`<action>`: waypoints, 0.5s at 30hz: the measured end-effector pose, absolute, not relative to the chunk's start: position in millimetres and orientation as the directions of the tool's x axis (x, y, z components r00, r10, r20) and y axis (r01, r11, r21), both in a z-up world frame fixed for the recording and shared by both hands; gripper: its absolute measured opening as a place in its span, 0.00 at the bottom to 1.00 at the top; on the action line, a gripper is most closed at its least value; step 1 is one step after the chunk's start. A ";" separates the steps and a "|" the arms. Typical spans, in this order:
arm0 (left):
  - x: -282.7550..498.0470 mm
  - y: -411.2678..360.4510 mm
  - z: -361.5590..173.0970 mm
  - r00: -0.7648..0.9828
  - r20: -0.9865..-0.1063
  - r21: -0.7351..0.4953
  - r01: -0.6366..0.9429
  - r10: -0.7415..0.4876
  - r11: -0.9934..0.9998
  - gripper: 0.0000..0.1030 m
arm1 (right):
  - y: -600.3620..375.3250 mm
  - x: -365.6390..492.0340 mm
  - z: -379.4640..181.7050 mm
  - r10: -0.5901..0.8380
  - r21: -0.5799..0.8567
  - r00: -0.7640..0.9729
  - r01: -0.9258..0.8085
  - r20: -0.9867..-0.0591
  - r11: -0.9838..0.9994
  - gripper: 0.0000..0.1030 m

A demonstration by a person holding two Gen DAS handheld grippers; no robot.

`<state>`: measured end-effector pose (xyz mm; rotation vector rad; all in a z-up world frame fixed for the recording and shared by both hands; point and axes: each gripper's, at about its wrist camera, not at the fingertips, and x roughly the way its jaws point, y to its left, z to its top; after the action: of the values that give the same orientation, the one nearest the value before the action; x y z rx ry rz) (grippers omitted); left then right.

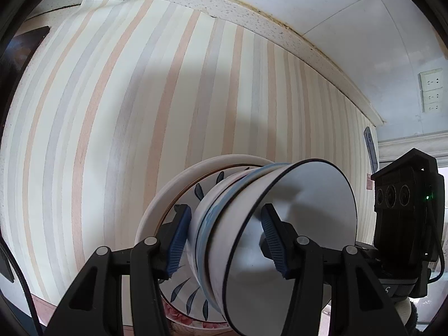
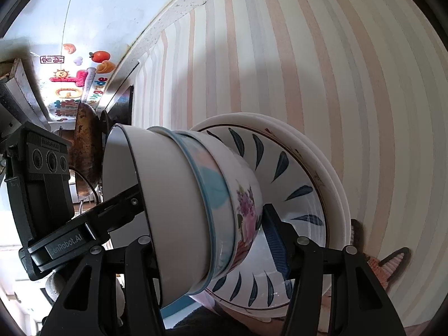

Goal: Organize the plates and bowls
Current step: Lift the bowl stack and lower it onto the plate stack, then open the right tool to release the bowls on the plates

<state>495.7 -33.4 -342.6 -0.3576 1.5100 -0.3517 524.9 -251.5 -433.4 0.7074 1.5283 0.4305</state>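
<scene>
I hold a nested stack of bowls (image 1: 252, 224) on plates (image 2: 316, 184), a striped counter (image 1: 112, 98) behind it. My left gripper (image 1: 224, 240) and right gripper (image 2: 207, 240) each clamp the bowls from opposite sides. The stack's axis runs sideways in both views, the bowl mouth facing away from the plates. I judge even pressure and matched motion are needed.

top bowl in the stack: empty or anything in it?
Empty as far as visible. The top bowl shows a bare white interior in the left wrist view, with only one left gripper finger reaching inside.
</scene>
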 end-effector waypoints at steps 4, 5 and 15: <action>495.1 -34.4 -340.3 0.037 -0.907 -0.420 0.023 -0.420 0.907 0.46 | -248.8 525.4 -429.5 0.642 0.636 0.024 0.170 -0.766 0.752 0.57; 495.0 -35.4 -339.0 0.039 -0.912 -0.407 0.033 -0.408 0.913 0.46 | -248.2 525.3 -427.4 0.632 0.627 0.026 0.166 -0.774 0.761 0.57; 480.6 -44.2 -315.8 0.095 -0.955 -0.269 0.136 -0.282 0.954 0.48 | -251.7 518.8 -389.7 0.548 0.555 0.092 0.107 -0.831 0.825 0.60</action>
<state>480.6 -44.2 -315.8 -0.1220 1.4440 -0.3113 518.8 -251.7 -389.7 0.5583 1.4615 0.3534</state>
